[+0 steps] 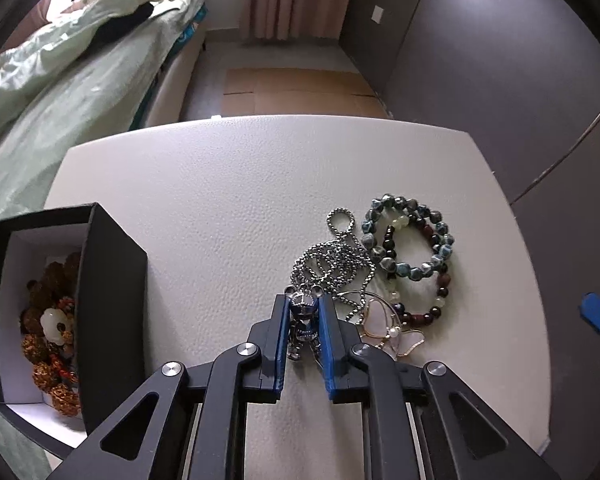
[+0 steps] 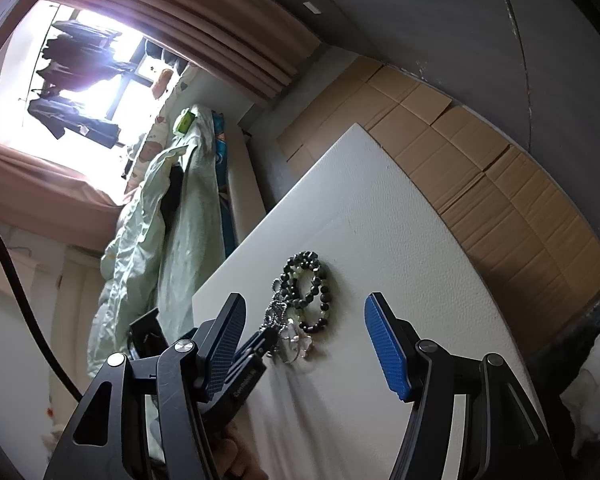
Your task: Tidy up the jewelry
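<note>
Only my left wrist view shows the black box (image 1: 100, 300) at the table's (image 1: 220, 200) left edge, with amber beaded pieces inside. In that view a blue-and-silver bear pendant (image 1: 303, 320) on a coiled silver chain (image 1: 332, 264) lies beside beaded bracelets (image 1: 412, 248). My left gripper (image 1: 303, 308) pinches the pendant between its blue pads. My right gripper (image 2: 304, 344) hangs wide and empty above the table.

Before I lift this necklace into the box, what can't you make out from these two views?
- Bear pendant: lower body hidden between the left gripper fingers, left wrist view.
- Black box: near end cut off by its wall and the gripper frame.
- Heart pieces: tangled, count unclear; tiny in right wrist view.
</note>
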Demonstrator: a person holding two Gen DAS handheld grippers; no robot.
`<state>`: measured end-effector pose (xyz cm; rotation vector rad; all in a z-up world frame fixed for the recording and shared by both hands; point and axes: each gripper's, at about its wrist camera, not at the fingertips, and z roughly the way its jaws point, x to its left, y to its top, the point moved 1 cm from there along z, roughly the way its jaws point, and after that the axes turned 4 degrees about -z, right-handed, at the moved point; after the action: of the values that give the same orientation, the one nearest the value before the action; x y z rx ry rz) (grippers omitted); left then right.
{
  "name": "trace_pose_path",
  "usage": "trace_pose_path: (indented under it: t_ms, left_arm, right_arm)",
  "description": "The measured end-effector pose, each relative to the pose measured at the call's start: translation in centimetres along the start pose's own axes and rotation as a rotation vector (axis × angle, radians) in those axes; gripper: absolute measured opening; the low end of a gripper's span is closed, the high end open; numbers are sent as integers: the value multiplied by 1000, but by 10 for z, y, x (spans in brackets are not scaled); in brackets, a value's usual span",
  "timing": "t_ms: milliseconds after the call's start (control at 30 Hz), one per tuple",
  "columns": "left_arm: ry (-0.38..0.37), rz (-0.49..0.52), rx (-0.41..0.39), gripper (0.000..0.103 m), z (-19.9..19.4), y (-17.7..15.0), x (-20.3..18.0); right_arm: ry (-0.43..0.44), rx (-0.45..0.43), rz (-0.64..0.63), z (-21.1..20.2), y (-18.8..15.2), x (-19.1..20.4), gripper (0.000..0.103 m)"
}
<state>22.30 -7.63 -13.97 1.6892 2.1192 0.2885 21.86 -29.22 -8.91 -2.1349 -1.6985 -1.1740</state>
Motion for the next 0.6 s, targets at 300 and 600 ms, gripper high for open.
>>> trace_pose_path:
  t_ms: [300, 600]
  left_arm:
    - [-100, 2, -97, 15, -46, 10, -4]
    - [-158, 5, -239, 15, -113, 17, 0]
  right_arm:
    - [-15, 24, -22, 9, -2, 7, 62]
    - [-38, 51, -64, 18, -2, 15, 62]
